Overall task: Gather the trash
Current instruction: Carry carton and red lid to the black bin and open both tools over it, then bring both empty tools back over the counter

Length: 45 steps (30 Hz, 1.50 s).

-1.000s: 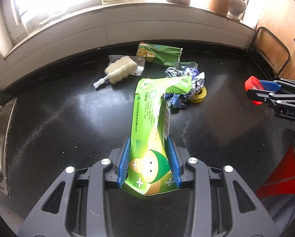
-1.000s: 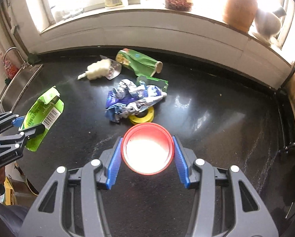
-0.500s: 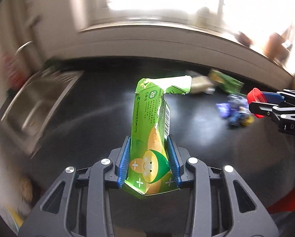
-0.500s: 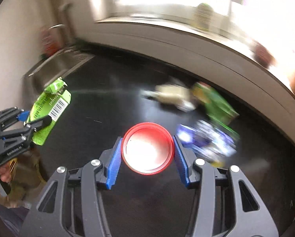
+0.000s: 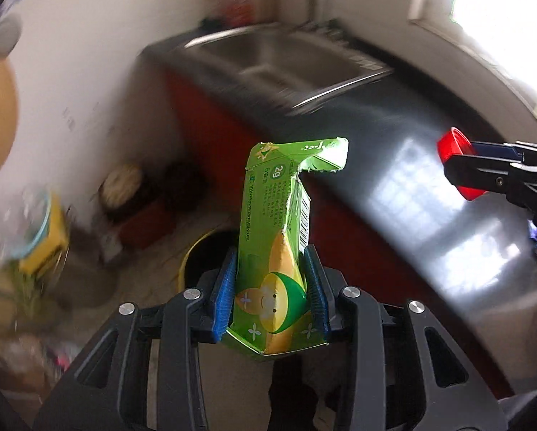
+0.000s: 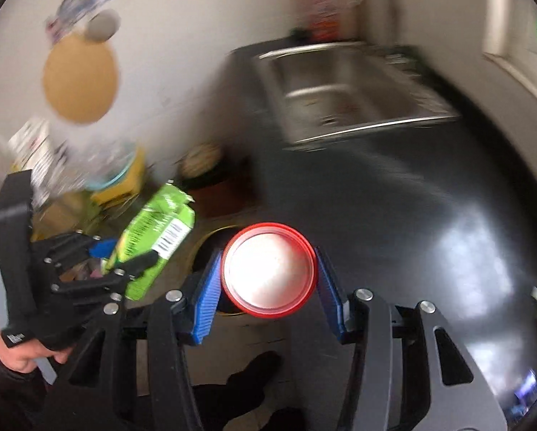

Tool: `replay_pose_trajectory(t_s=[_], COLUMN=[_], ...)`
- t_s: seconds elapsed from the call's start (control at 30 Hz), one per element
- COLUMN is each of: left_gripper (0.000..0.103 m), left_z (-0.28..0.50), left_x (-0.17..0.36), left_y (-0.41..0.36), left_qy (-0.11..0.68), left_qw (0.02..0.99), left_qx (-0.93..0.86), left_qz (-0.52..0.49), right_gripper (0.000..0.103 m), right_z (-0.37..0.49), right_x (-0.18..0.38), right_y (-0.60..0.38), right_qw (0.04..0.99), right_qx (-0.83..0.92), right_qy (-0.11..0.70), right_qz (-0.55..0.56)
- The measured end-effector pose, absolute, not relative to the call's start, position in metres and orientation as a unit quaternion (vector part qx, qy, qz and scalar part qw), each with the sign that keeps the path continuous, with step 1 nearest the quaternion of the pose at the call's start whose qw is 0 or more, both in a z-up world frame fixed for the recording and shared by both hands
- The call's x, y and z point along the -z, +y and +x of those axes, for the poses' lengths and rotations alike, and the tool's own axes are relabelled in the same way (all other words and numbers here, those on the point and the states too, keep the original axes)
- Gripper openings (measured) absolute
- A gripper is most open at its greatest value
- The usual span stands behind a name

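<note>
One green carton (image 5: 273,251) is pinched between the partly closed jaws of the left gripper (image 5: 271,283); one red lid (image 6: 269,269) is clamped in the wider-set right gripper (image 6: 268,287). Both hang over one dark bin (image 5: 205,251) on the floor beside the counter (image 5: 448,215). A second ago both were over the littered counter; now one sink (image 6: 343,89) shows behind.

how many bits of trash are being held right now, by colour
green: 1, the torn green carton clamped in the left gripper
red: 1, the red lid clamped in the right gripper
total: 2
</note>
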<state>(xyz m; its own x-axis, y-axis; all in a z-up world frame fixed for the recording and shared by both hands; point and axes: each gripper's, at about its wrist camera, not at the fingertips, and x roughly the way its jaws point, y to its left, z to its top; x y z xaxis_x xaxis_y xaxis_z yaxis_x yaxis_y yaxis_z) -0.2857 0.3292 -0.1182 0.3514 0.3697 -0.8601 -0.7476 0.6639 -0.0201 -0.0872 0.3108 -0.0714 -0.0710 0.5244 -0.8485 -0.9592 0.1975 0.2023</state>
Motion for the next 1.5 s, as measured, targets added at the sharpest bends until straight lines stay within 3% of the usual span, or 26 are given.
replay_pose_trajectory(t_s=[0.37, 0.73, 0.77, 0.8, 0.87, 1.17, 1.33, 1.5], left_gripper=[0.037, 0.037, 0.04, 0.052, 0.076, 0.077, 0.078, 0.094], left_z=[-0.347, -0.339, -0.34, -0.34, -0.342, -0.346, -0.34, -0.3], left_x=[0.217, 0.258, 0.262, 0.265, 0.267, 0.25, 0.216, 0.157], left_y=[0.385, 0.418, 0.421, 0.424, 0.428, 0.42, 0.403, 0.366], left_qy=[0.469, 0.481, 0.481, 0.483, 0.485, 0.477, 0.479, 0.472], left_qw=[0.766, 0.762, 0.761, 0.759, 0.752, 0.758, 0.769, 0.805], left_qx=[-0.341, -0.323, -0.321, -0.319, -0.325, -0.333, -0.322, -0.292], left_qz=[-0.278, -0.289, -0.295, -0.299, -0.307, -0.295, -0.273, -0.209], right_gripper=[0.05, 0.05, 0.051, 0.054, 0.069, 0.071, 0.073, 0.085], right_z=[-0.161, -0.16, -0.159, -0.159, -0.158, -0.151, -0.13, -0.081], right_x=[0.162, 0.205, 0.205, 0.205, 0.203, 0.186, 0.143, 0.079], right_y=[0.412, 0.462, 0.463, 0.464, 0.464, 0.453, 0.422, 0.345], right_qw=[0.564, 0.557, 0.557, 0.556, 0.563, 0.571, 0.6, 0.676], right_qx=[-0.599, -0.583, -0.582, -0.582, -0.582, -0.584, -0.578, -0.529], right_qy=[0.477, 0.489, 0.49, 0.491, 0.484, 0.477, 0.47, 0.456], right_qz=[-0.308, -0.333, -0.333, -0.333, -0.332, -0.325, -0.292, -0.234])
